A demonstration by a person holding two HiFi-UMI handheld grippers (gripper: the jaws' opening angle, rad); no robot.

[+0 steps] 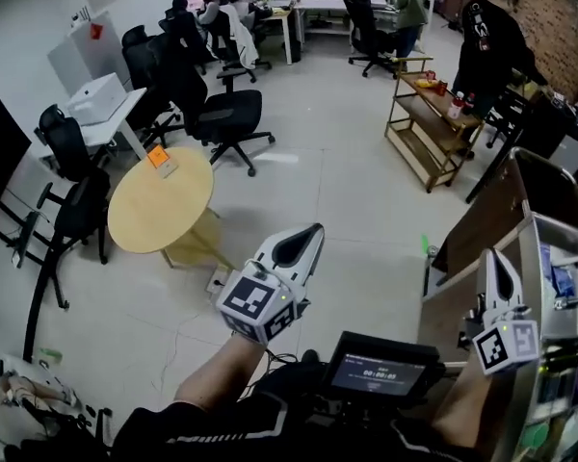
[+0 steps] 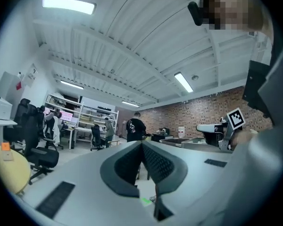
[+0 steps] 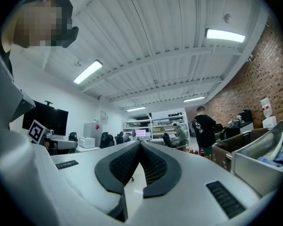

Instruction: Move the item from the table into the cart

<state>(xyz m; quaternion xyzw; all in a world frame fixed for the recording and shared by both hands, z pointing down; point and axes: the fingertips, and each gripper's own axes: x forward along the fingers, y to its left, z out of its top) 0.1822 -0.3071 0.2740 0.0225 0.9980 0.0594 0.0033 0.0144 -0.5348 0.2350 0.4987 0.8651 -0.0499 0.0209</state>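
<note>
Cart (image 1: 531,287), perhaps metal, far right; round table (image 1: 159,205) on pale floor (image 1: 347,191)

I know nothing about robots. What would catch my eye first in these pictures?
Two white grippers with black-and-white marker cubes fill the foreground: the left gripper near centre, the right gripper beside a metal cart at the right edge, both with jaws shut and empty. Behind them a round wooden table stands at the left of an office floor.

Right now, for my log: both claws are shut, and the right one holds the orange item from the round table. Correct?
No. The right gripper view shows the right claw shut on nothing; the orange item lies on the round table. The left claw is shut too.
</note>
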